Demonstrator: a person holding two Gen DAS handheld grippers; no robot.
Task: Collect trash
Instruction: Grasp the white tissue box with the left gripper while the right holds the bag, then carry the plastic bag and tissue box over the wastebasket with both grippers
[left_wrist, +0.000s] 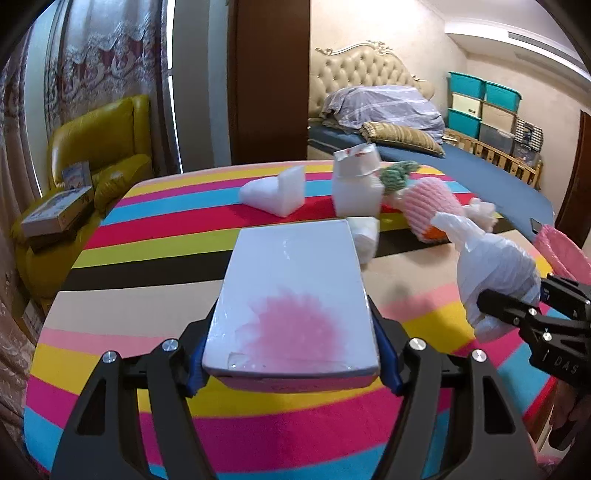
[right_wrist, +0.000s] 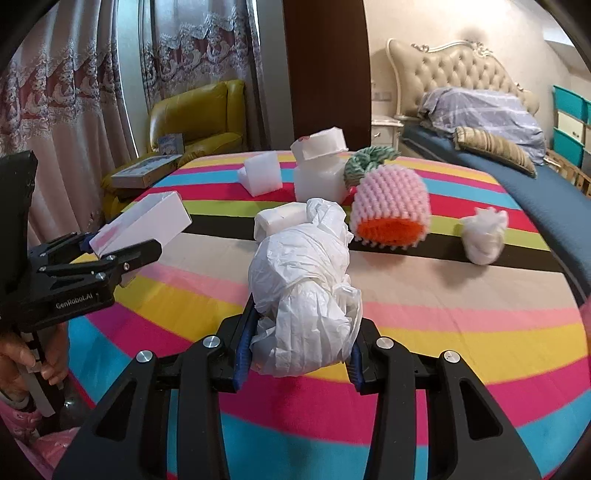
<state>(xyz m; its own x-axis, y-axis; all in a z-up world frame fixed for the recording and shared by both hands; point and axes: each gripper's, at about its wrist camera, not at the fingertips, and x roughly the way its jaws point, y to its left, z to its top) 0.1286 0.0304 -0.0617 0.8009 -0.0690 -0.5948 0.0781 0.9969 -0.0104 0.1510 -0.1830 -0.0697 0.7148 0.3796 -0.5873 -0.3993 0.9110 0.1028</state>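
In the left wrist view my left gripper (left_wrist: 291, 358) is shut on a flat white box (left_wrist: 291, 295) with a pink stain, held above the striped tablecloth (left_wrist: 147, 295). From the right wrist view the same box (right_wrist: 147, 218) juts out of the left gripper (right_wrist: 122, 242) at the left. My right gripper (right_wrist: 299, 354) is shut on a crumpled white plastic bag (right_wrist: 303, 291). That bag (left_wrist: 495, 269) and the right gripper (left_wrist: 517, 293) also show at the right of the left wrist view. Both loads hang above the table.
On the table lie a white foam wedge (right_wrist: 260, 177), a white tub with its lid tilted (right_wrist: 319, 173), a small white carton (right_wrist: 280, 219), a pink and orange knitted toy (right_wrist: 391, 206) and a tied white bundle (right_wrist: 484, 236). A pink bag (left_wrist: 561, 251) hangs at the right edge.
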